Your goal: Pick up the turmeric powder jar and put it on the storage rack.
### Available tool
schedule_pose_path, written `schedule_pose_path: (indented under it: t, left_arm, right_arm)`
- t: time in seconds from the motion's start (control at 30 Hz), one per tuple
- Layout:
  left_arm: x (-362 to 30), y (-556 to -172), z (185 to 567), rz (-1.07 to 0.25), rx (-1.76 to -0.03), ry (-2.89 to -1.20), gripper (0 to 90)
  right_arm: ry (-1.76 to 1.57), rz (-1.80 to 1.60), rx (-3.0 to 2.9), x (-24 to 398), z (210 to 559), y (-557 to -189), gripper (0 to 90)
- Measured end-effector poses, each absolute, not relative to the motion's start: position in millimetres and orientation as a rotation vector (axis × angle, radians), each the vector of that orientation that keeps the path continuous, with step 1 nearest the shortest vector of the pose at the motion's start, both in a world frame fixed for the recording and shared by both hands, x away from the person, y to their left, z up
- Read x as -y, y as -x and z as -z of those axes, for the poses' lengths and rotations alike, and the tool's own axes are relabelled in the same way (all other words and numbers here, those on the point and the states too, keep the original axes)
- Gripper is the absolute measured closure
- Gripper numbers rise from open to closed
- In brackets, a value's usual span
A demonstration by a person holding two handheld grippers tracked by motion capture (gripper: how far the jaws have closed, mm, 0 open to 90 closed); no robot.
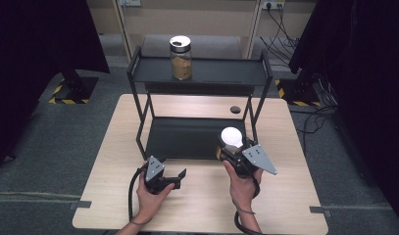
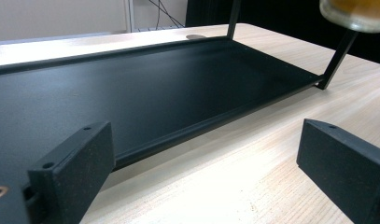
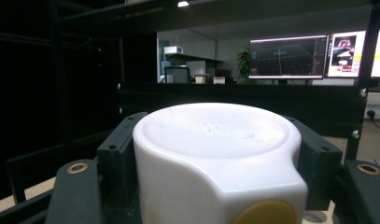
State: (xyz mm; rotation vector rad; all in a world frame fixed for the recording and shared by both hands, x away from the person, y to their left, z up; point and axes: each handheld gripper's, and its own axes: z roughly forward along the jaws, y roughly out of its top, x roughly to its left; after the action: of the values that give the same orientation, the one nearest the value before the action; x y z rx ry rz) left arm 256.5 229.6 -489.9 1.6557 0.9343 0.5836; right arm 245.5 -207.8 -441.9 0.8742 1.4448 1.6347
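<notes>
Right gripper point(image 1: 230, 147), at about 5 o'clock on the bench point(image 1: 109, 196), is clenched on the white lid point(image 3: 215, 154) of a jar point(image 1: 231, 140), jaws pressed to the lid's two sides; in the left gripper view the jar's glass base point(image 2: 355, 14) hangs clear above the wood. Left gripper point(image 1: 175, 178), at about 7 o'clock, is released, its jaws spread with nothing between them, pointing toward the rack's lower tray point(image 2: 145, 88). Two jars in all: the second jar point(image 1: 181, 58), white-lidded with brown contents, stands upright on the top shelf point(image 1: 221, 73) of the one black two-tier rack point(image 1: 138, 112) at 12 o'clock. A rack post point(image 1: 251, 115) rises just beyond the held jar. One small dark disc point(image 1: 235, 109) lies on the bench behind the rack. Monitors point(image 3: 290, 58) glow beyond the rack in the right gripper view.
</notes>
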Motion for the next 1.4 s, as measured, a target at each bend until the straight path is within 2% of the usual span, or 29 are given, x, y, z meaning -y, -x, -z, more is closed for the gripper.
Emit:
schedule_pose_path:
  t: [1.4]
  left_arm:
    - [-228,-257,489,-0.567,-0.917,-1.666,3.6]
  right_arm:
    - [-0.782,-1.620,-1.373,208,361,-275,31.0]
